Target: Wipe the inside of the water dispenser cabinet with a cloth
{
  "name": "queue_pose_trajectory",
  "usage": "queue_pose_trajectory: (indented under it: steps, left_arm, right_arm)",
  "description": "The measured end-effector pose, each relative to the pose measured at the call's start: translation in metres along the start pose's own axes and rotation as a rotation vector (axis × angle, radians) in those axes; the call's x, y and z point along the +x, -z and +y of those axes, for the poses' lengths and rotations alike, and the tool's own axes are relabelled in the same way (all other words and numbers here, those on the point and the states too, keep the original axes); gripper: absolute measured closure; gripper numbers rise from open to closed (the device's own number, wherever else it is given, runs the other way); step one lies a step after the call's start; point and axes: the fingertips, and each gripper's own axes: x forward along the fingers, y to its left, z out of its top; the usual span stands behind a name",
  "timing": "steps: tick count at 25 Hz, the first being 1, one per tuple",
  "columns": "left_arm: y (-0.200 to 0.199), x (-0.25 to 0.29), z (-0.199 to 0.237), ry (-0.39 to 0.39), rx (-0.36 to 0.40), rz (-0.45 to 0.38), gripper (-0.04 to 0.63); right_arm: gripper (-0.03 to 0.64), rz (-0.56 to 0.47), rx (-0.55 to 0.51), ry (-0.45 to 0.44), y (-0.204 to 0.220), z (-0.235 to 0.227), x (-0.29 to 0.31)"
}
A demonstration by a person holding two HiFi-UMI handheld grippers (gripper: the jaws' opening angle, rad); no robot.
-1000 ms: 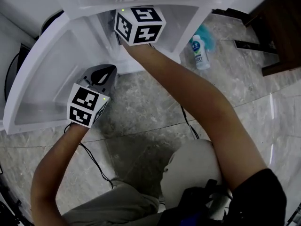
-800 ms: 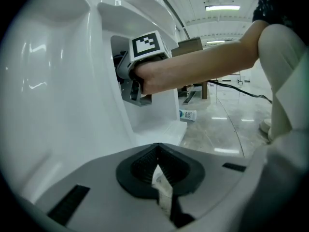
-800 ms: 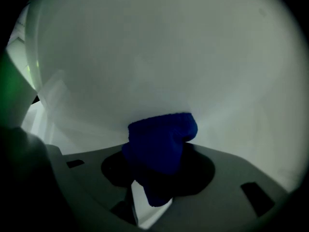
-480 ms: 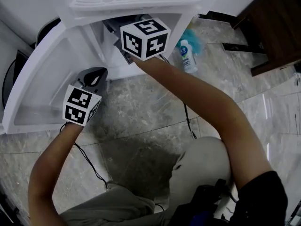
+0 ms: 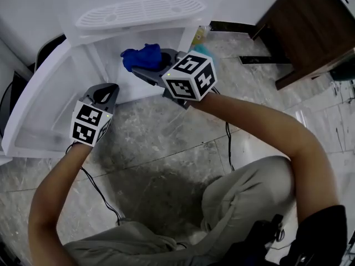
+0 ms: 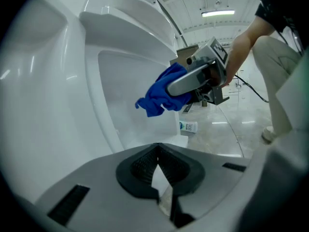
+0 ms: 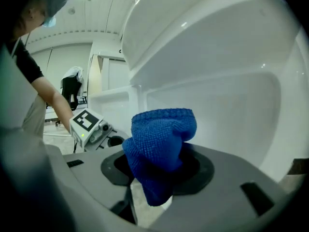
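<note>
The white water dispenser cabinet (image 5: 138,13) stands open, its door (image 5: 39,110) swung out to the left. My right gripper (image 5: 145,65) is shut on a bunched blue cloth (image 5: 141,56) just in front of the cabinet's opening. In the right gripper view the blue cloth (image 7: 161,144) bulges up out of the right gripper (image 7: 157,173), and the cabinet's white inner wall (image 7: 227,105) fills the space behind it. My left gripper (image 5: 108,91) is shut and holds nothing, low beside the door's inner face. The left gripper view shows the left gripper (image 6: 157,170) and beyond it the cloth (image 6: 159,95).
A small white bottle (image 6: 188,126) lies on the stone floor right of the cabinet. A dark wooden unit (image 5: 310,26) stands at the back right. Black cables (image 5: 100,190) trail over the floor by the person's knees.
My right gripper has come back out of the cabinet toward the right, and the blue cloth in it now shows. The left gripper has hardly moved.
</note>
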Motion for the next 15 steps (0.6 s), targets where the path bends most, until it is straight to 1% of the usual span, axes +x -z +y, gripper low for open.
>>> queue_pose_trajectory:
  steps: [2,3,6,8,11,15]
  left_arm:
    - [-0.01,0.005,0.002,0.005,-0.011,-0.018,0.589]
    - [-0.018,0.008,0.005,0.006,-0.023,-0.034,0.589]
    - [-0.042,0.013,0.014,0.004,-0.05,-0.078,0.589]
    - [-0.047,0.018,0.011,0.013,-0.054,-0.086,0.589]
    - [-0.037,0.023,0.005,0.032,-0.064,-0.063,0.589]
    - [-0.02,0.029,-0.012,0.069,-0.051,-0.013,0.589]
  right_arm:
    - [0.453,0.067,-0.009,-0.009,0.014,-0.002,-0.009]
    - [0.453,0.084,0.008,-0.012,0.018,-0.005,-0.013]
    - [0.453,0.082,0.092,-0.003,0.034,-0.015,-0.021]
    - [0.453,0.094,0.112,0.003,0.051,-0.022,-0.027]
    - [0.453,0.143,0.084,-0.047,0.066,-0.023,-0.031]
    - [0.453,0.168,0.07,-0.099,0.077,-0.017,-0.036]
